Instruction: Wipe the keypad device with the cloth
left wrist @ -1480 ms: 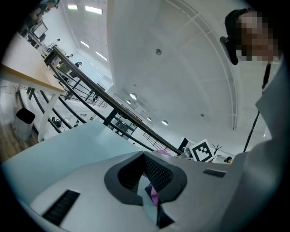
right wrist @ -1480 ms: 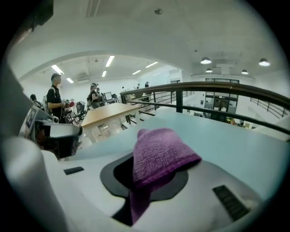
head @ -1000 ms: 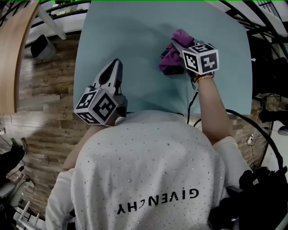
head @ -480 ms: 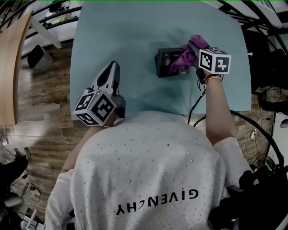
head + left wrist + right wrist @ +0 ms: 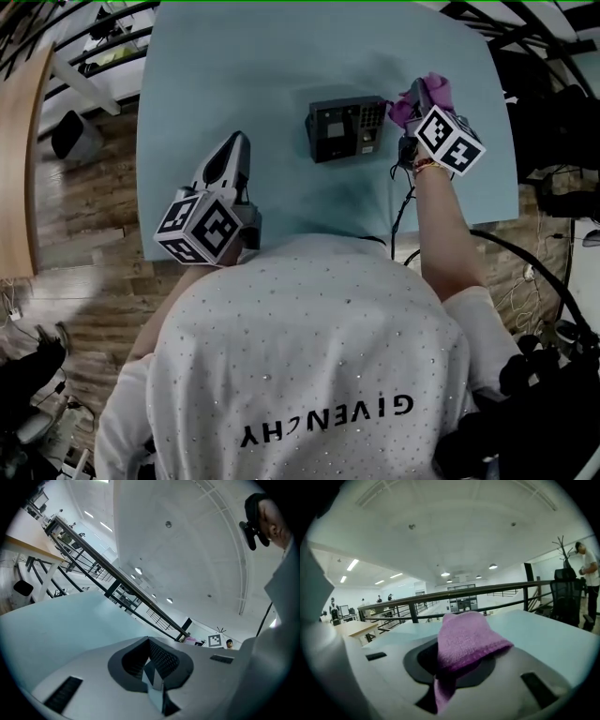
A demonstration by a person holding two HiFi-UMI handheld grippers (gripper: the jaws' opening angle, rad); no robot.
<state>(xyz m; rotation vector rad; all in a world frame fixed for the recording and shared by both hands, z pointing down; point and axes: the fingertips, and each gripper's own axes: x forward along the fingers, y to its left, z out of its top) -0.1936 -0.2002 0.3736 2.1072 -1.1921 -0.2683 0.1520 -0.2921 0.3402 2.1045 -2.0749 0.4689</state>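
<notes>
The black keypad device (image 5: 344, 129) lies flat on the light blue table (image 5: 244, 66), its screen and keys uncovered. Just to its right my right gripper (image 5: 413, 101) is shut on the purple cloth (image 5: 432, 91), which is bunched at the jaws and clear of the device. In the right gripper view the cloth (image 5: 464, 641) drapes over the gripper (image 5: 448, 670) and hides the jaw tips. My left gripper (image 5: 233, 150) rests over the table's near left part, well left of the device. Its jaws (image 5: 154, 680) are shut with nothing between them.
A black cable (image 5: 401, 208) runs from the table's near edge by the right wrist. The table's left edge drops to a wooden floor (image 5: 84, 197) with a dark object (image 5: 69, 133) on it. Black railings (image 5: 468, 592) stand beyond the table.
My right gripper has carried the cloth to the right, off the keypad device, which now shows whole. The left gripper has stayed in place.
</notes>
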